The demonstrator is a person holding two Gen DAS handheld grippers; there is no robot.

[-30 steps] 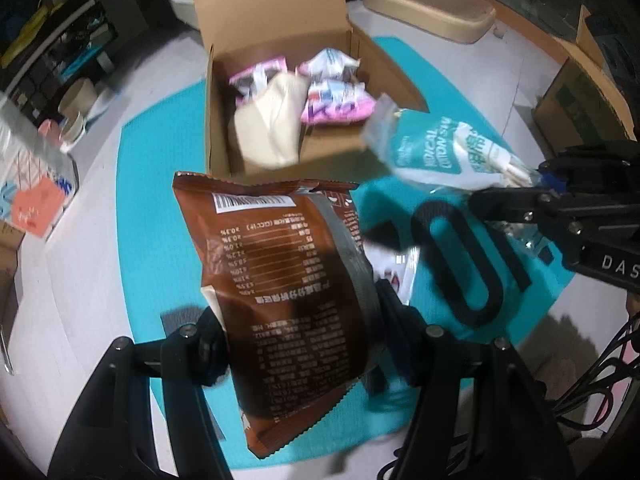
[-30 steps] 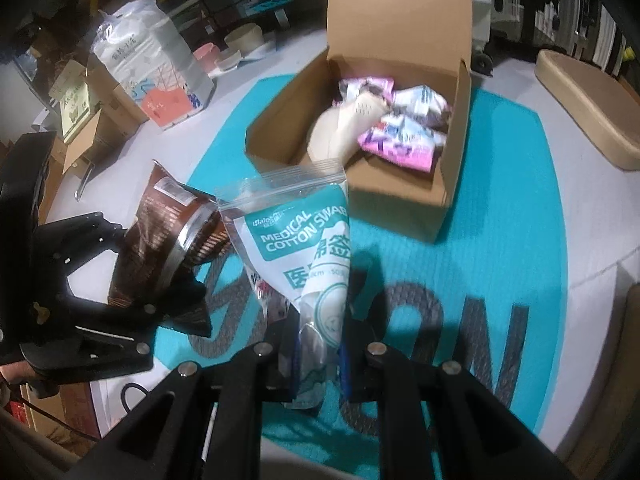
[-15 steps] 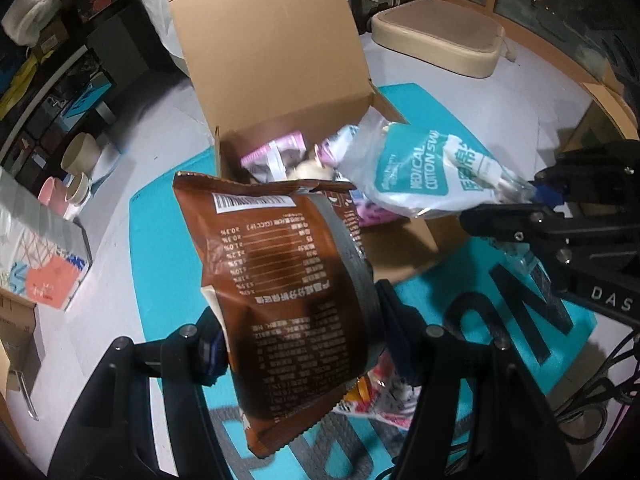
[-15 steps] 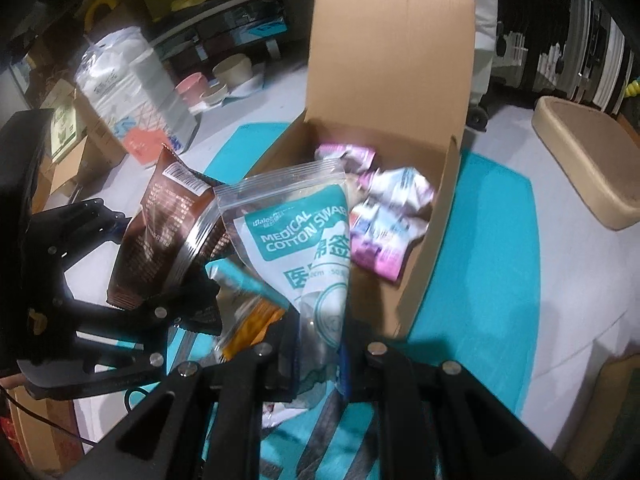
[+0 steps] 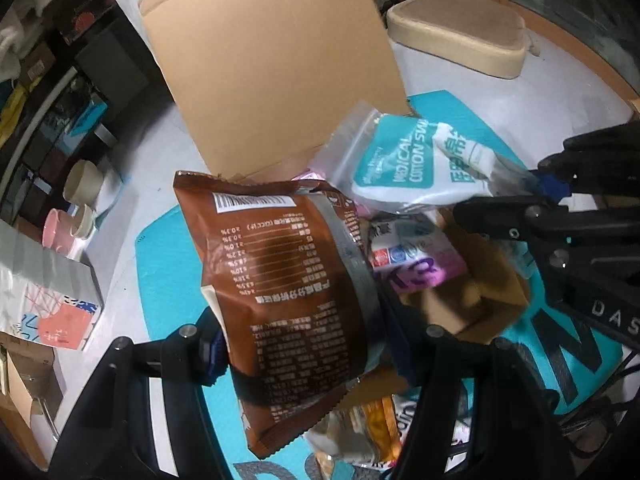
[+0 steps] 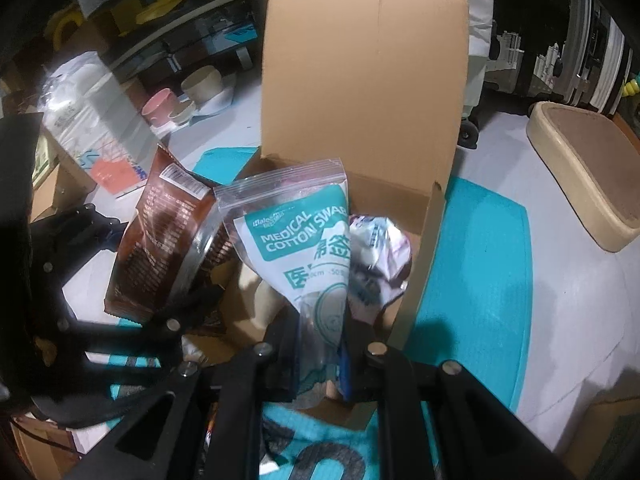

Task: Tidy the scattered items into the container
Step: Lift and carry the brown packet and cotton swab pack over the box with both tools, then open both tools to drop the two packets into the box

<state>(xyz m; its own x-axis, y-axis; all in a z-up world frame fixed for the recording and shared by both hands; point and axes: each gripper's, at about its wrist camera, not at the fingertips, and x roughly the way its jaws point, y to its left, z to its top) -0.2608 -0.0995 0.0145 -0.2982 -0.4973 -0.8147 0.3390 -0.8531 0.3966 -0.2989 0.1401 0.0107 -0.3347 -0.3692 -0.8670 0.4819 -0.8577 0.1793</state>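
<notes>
Both packets are clamped and carried toward the cardboard box [image 6: 416, 264], whose lid stands upright at the top centre of each view. To finish the step well, each packet should be over the open cavity, clear of the near wall and the lid, before the jaws let go; the two grippers sit close together, so releasing one at a time would avoid a tangle.

The left gripper [image 5: 304, 344], jaws about half spread, grips the brown snack bag [image 5: 288, 280] by its lower part; the bag fills the centre of the left view, its top edge at the box's near left corner. The right gripper [image 6: 320, 348], jaws nearly closed, pinches the cotton swab packet [image 6: 304, 248] by its bottom end; the packet rises over the box interior, above pink wrappers [image 5: 424, 268] already inside.
</notes>
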